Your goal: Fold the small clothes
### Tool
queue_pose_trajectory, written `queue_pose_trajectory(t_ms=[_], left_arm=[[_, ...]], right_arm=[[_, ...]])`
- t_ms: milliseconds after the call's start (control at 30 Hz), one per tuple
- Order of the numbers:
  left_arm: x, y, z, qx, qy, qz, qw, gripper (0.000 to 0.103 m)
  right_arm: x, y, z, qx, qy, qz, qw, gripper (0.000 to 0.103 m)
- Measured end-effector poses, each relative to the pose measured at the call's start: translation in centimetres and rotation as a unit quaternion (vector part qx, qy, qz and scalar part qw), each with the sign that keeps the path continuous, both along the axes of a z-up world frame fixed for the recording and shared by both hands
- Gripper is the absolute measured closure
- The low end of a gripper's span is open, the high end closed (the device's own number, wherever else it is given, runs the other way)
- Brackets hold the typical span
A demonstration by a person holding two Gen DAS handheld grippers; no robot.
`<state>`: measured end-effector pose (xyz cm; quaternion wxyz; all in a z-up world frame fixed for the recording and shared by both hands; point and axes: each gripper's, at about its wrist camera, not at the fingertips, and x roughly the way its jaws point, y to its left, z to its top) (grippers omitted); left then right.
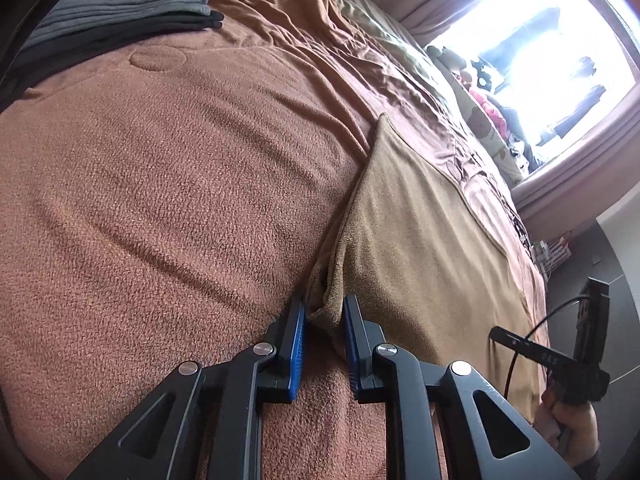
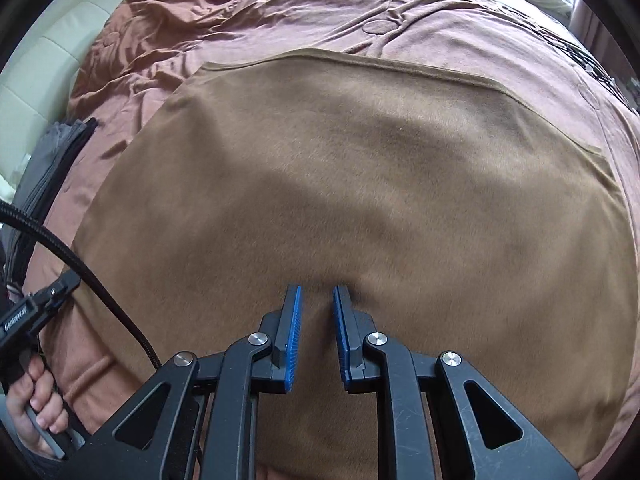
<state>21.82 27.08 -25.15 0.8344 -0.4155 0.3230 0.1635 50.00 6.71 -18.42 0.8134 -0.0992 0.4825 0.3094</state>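
Left wrist: tool (image 1: 325, 312) pinching tan cloth (image 1: 400, 232), folded stack (image 1: 120, 4) beyond

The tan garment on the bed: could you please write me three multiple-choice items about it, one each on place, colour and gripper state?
1. Where does the folded stack lie?
A. on the tan garment
B. on the bedspread, apart from the garment
C. on the floor

2. What colour are the pads?
A. red
B. green
C. blue

3. What is the left gripper doing?
A. its jaws hold a bunched edge of the garment
C. it hangs open above the stack
B. it grips a pillow

Answers: 1 B, the grey and black stack sits on the bedspread far from the garment. 2 C, blue strips line the jaws of both grippers. 3 A, a fold of tan cloth sits between the jaws.
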Motion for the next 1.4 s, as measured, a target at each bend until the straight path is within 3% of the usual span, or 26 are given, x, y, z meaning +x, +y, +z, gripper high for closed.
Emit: queue_pose_trajectory(t_ms=[167,333,600,1000,1167,1400], left_arm=[[-0.3,-0.1,0.0,-0.002,-0.003,0.002,1.0000,0.084],[-0.1,-0.7,0.3,0.023,0.009,-0.002,0.9997,0.084],[-0.5,0.1,-0.3,-0.018,-0.009,0.014,0.9997,0.084],[-0.8,-0.2,-0.5,-0.029,-0.011,0.022,0.9993,0.084],[-0.4,-0.2,-0.5,-0.023,-0.010,0.020,0.9995,0.085],[-0.3,0.5,-0.4,-0.046,-0.025,0.014,0.9985,0.093]], right_arm=[[3.0,1.2,0.1,-0.011,0.006,-0.015,1.000,0.090],[6.1,2.6,0.2,-0.018,0.016,-0.030,0.999,0.090],[11.1,5.0,0.0,-0.034,0.011,-0.048,0.998,0.090],[16.9,8.0,-0.8,-0.047,-0.022,-0.072,0.996,0.090],[16.9,8.0,0.3,-0.053,-0.022,-0.075,0.996,0.090],[12.7,6.0,0.8,-0.049,0.011,-0.031,0.998,0.090]])
